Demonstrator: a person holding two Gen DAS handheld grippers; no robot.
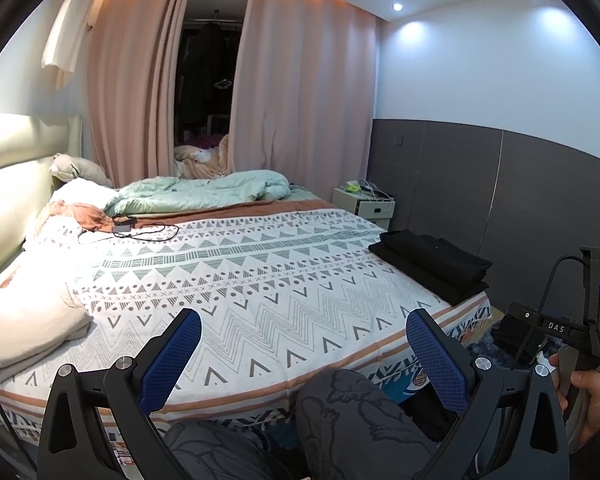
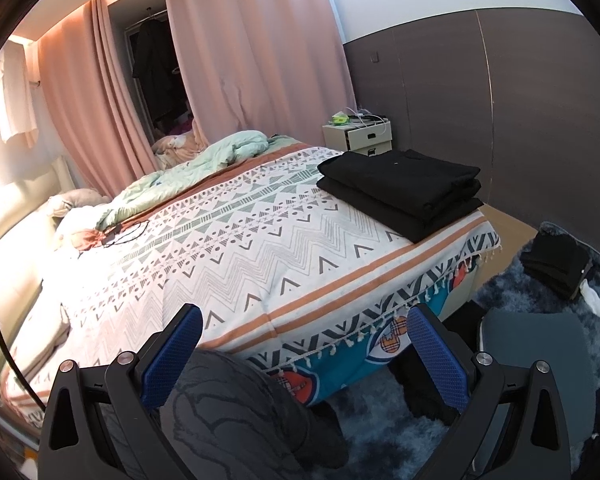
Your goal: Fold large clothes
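Left gripper (image 1: 302, 350): hovering above the bed's near edge, jaws spread wide, gripping nothing.
Right gripper (image 2: 304, 346): likewise spread wide and empty, hanging over the person's knee (image 2: 236, 400).
Clothes: two folded black garments (image 2: 400, 192) are sitting stacked at the bed's right corner; more dark clothes (image 2: 556, 264) are lying on the floor rug (image 2: 512, 292); a folded cream piece (image 1: 32, 328) is resting at the left edge.
Step in hand: probably fetching the next garment; spreading it flat mid-bed before pinching corners would be helping.
Surface: a patterned bedspread (image 1: 260, 280) is offering open flat space.
Room: pink curtains (image 1: 300, 100), a bedside cabinet (image 1: 368, 204).
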